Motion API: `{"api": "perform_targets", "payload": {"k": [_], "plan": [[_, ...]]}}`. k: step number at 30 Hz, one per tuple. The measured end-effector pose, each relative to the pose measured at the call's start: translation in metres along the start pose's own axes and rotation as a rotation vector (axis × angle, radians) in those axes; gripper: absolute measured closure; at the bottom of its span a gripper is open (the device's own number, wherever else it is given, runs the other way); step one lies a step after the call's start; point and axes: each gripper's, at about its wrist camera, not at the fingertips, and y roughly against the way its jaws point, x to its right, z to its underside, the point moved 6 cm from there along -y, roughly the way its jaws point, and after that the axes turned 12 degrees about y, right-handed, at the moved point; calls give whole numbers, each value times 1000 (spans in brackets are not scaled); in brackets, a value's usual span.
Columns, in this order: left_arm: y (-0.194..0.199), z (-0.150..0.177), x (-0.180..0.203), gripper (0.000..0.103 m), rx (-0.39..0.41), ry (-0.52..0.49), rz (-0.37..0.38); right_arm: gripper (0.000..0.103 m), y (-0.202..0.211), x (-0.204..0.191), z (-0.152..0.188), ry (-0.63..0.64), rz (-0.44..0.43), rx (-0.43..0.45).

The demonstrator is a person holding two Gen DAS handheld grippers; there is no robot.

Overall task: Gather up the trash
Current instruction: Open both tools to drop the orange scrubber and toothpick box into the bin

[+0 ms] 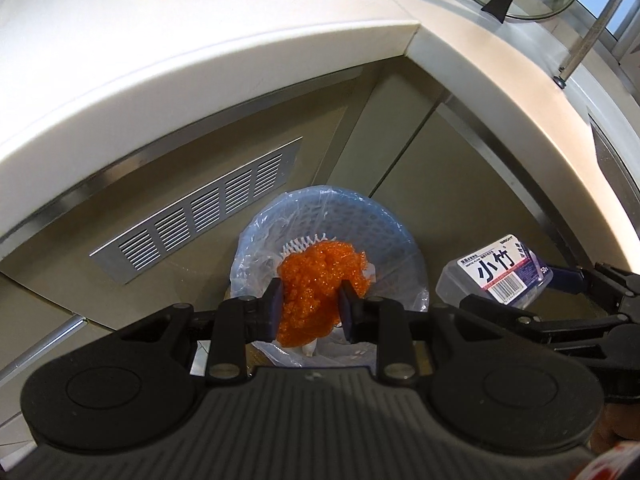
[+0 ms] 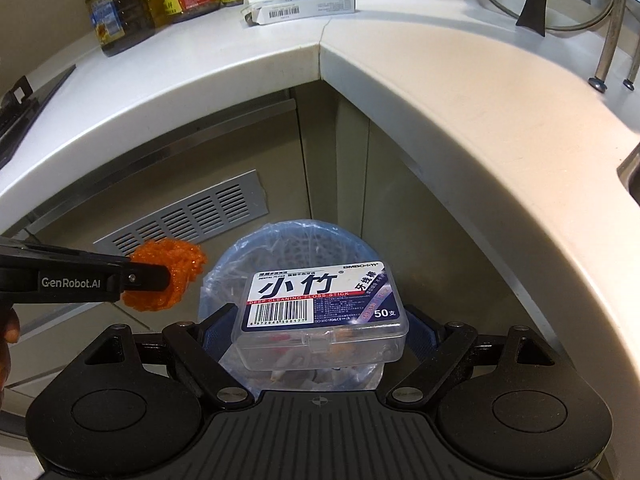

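The left tongs point(image 1: 308, 306) are clenched on an orange wad point(image 1: 320, 280), and the right tongs point(image 2: 320, 330) grip a clear floss box point(image 2: 320, 316) across its ends. Both loads hang above the bin point(image 1: 384, 216), a lined blue basket on the floor just beyond and below the tips; the box hangs to the right of the wad. Neither piece is dropped yet, so this pair seems picked up and carried, with the release left to do. Farther off, on the tabletop point(image 2: 224, 60), a white carton point(image 2: 300, 6) lies before some bottles point(image 2: 120, 16); it may be trash to fetch next.
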Motion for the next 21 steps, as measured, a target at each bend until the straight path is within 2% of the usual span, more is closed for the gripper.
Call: {"api": "perform_targets", "payload": {"k": [21], "plan": [[-65,10,-2,77,-53,38,-7,17,-61,4,32,34,-13,-66]]}}
